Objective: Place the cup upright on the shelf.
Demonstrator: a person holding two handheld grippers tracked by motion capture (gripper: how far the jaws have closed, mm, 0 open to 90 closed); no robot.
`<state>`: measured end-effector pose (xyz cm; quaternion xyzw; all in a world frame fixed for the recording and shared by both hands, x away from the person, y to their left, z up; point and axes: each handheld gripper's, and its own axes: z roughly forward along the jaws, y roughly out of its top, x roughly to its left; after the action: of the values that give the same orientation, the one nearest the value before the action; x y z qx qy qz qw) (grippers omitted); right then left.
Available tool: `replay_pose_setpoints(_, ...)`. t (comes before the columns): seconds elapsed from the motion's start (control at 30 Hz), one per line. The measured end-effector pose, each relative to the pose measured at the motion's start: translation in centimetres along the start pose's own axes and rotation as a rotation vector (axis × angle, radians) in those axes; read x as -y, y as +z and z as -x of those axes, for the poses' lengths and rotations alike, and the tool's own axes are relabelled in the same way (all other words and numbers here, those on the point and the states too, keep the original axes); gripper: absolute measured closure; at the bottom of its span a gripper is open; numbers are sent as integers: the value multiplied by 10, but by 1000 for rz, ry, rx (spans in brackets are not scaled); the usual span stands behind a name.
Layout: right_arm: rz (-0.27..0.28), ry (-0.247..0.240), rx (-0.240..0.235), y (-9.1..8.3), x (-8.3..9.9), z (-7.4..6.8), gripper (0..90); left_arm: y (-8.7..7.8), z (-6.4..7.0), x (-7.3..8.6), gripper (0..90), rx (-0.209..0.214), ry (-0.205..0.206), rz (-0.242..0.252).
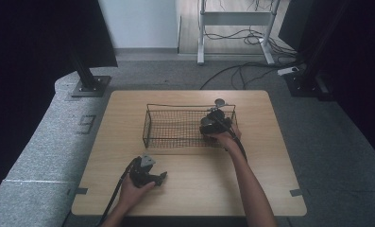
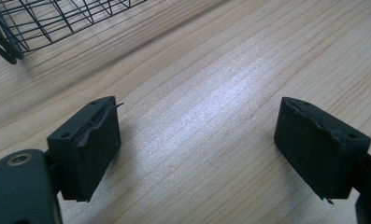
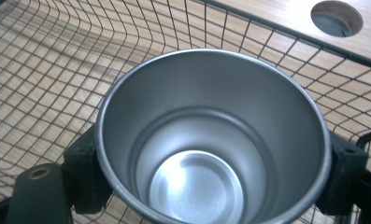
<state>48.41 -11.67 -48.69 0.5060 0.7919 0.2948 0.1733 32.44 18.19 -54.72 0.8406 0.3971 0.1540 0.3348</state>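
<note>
Pale wooden table [image 1: 190, 189] carries a black wire basket [image 1: 175, 124]. Inside its right end, the right gripper [image 3: 211, 172] clamps a steel cup [image 3: 213, 135], mouth up, both jaws pressed on its wall. Nearer the person, the left gripper [image 2: 197, 149] gapes wide, empty, over bare wood.

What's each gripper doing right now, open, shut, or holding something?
Left gripper: open, nothing between its jaws, over the bare table.
Right gripper: shut on the metal cup, in the wire basket.
</note>
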Motion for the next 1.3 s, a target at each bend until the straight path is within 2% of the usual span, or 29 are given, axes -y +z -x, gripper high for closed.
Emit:
replay_pose_setpoints(0.4,-16,-42,11,-9,3,-2,117,0,0,0,145,-1,0,0)
replay_pose_setpoints(0.5,-13,-35,8,-10,4,-2,98,0,0,0,145,-1,-1,0)
replay_pose_setpoints(0.57,19,-15,-11,-15,3,-1,94,0,0,0,145,0,-1,1)
replay_pose_setpoints(0.8,68,9,-15,-25,2,1,90,0,0,0,145,1,-1,0)
replay_pose_setpoints(0.83,97,17,-15,-30,3,1,85,0,0,0,145,0,0,-1)
replay_pose_setpoints(0.9,109,19,-14,-32,3,1,83,0,0,0,145,0,0,-1)
replay_pose_setpoints(0.93,147,24,-15,-38,5,2,82,0,0,0,145,0,0,-1)
replay_pose_setpoints(0.97,147,24,-15,-38,5,2,82,0,0,0,145,0,0,-1)
replay_pose_setpoints(1.03,194,35,-31,-48,8,3,84,0,0,0,145,0,0,-1)
replay_pose_setpoints(1.17,232,37,-40,-59,13,3,88,0,0,0,145,0,1,-1)
replay_pose_setpoints(1.23,262,29,-44,-68,21,3,100,0,0,0,145,0,0,-1)
replay_pose_setpoints(1.3,267,25,-43,-70,24,3,106,0,0,0,145,0,0,-1)
